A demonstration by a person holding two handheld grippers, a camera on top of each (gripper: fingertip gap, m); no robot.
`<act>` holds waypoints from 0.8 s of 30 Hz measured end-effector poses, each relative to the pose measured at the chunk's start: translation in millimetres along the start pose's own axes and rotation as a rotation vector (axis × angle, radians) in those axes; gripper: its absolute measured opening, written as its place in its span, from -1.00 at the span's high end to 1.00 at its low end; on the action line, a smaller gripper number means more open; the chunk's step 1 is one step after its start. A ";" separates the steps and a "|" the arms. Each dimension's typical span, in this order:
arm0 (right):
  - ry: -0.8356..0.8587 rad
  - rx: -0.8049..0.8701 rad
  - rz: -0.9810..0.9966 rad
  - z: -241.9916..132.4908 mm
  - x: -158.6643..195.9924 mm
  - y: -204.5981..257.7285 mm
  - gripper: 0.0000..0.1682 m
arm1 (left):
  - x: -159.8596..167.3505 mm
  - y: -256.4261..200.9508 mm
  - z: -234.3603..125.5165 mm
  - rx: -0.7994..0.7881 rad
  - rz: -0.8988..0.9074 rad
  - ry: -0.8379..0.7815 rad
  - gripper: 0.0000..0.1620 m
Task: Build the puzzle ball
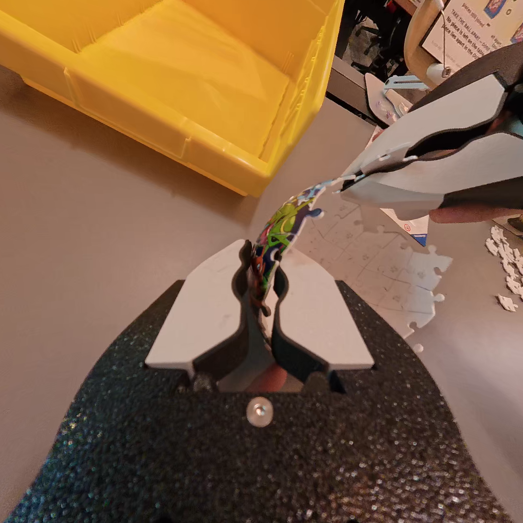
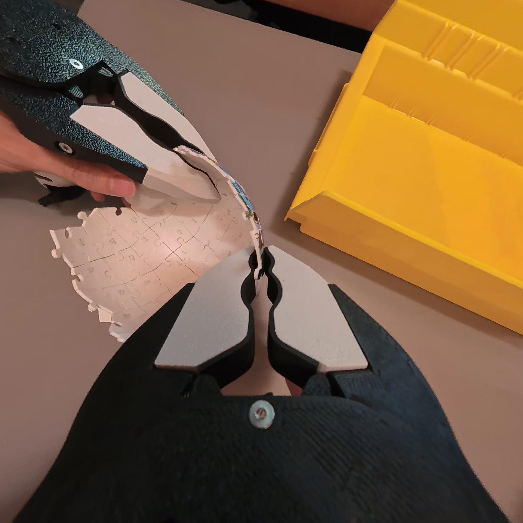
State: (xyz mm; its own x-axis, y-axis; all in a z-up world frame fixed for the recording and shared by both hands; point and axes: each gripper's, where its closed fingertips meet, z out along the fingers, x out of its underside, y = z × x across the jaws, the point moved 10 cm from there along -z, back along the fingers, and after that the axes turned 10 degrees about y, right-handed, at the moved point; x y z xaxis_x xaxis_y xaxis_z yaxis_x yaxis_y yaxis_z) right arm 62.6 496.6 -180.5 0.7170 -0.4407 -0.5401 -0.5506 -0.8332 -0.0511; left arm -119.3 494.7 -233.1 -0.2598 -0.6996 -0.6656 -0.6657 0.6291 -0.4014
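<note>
The puzzle ball [image 2: 158,254] is so far only a curved shell of joined pieces, white inside with small marks on each piece and brightly printed outside, with a ragged edge of open tabs all round. It is held over the grey table [image 2: 226,99], near the corner of the yellow bin [image 2: 424,198]; whether its lower edge touches the tabletop cannot be told. The left gripper [image 1: 261,271] is closed to a narrow gap on one part of the shell's rim, and the right gripper [image 2: 261,261] pinches the rim a little farther along the same printed edge, its jaws nearly together, so both tools grip the one assembly. Roughly a partial dome looks done, by my reading under half a sphere; much is left. A heap of loose white pieces [image 1: 506,263] lies at the table's right edge, beside a printed sheet [image 1: 413,226], waiting to be fitted. The bin's compartments appear empty.
</note>
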 end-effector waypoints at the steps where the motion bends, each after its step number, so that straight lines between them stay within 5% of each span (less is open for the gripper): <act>1: 0.000 0.003 -0.002 0.3 -0.1 0.2 0.97 | -0.1 0.0 -0.1 -0.001 0.002 0.001 0.85; 24: 0.012 0.006 -0.065 9.7 1.9 -0.7 0.96 | -0.4 -2.7 -0.5 -0.006 0.049 0.012 0.86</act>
State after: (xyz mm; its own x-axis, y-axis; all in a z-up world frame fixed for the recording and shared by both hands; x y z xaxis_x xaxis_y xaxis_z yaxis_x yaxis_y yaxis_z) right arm 60.3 499.6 -189.6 0.7561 -0.3898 -0.5257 -0.5054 -0.8581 -0.0906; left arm -117.7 493.1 -231.5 -0.3000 -0.6722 -0.6768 -0.6564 0.6603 -0.3648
